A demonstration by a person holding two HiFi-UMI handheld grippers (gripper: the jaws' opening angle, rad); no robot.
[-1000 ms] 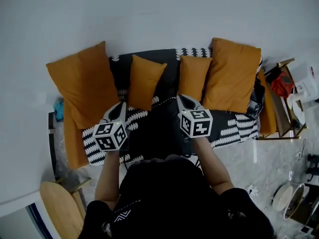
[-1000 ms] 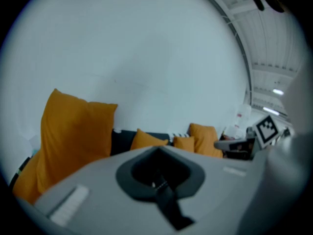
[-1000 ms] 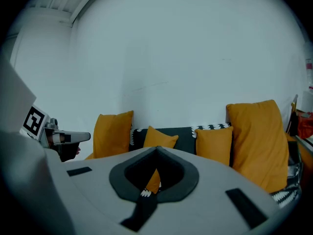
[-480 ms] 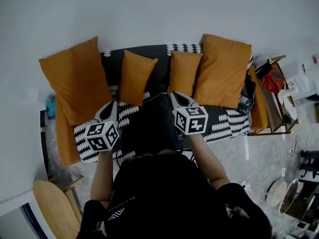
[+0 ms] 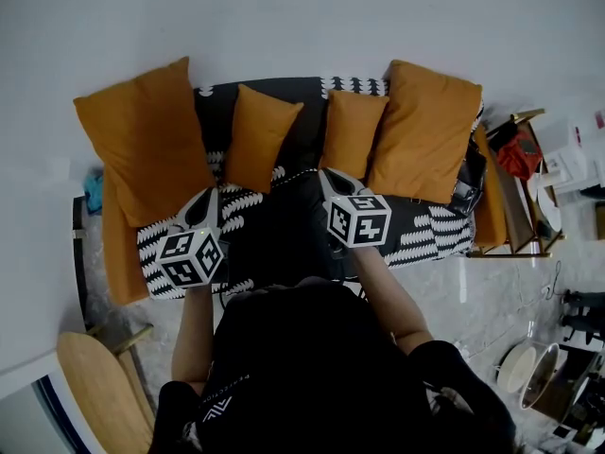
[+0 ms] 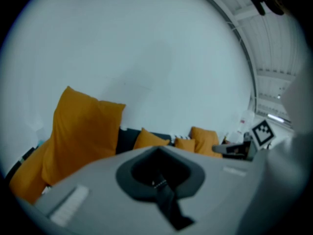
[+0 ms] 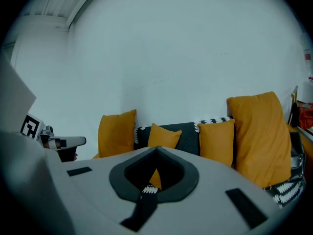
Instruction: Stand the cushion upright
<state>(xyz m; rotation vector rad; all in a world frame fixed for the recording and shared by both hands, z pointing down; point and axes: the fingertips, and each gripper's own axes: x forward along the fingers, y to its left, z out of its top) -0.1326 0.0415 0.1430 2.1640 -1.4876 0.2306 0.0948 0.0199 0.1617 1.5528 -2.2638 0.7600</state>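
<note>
Four orange cushions lean against the back of a black-and-white patterned sofa. They are a large one at the left, a small one tilted on a corner, a small upright one and a large one at the right. My left gripper hovers over the seat in front of the large left cushion, shut and empty. My right gripper is shut and empty just before the small upright cushion. The tilted cushion lies straight ahead of the right gripper.
An orange throw drapes over the sofa's left arm. A side table with a red item stands right of the sofa. A round wooden seat is at the lower left, and pots are on the floor at the lower right.
The head view has shifted slightly and the left gripper has drifted a little across the seat. Both grippers stay shut and empty. The cushions have not moved.
</note>
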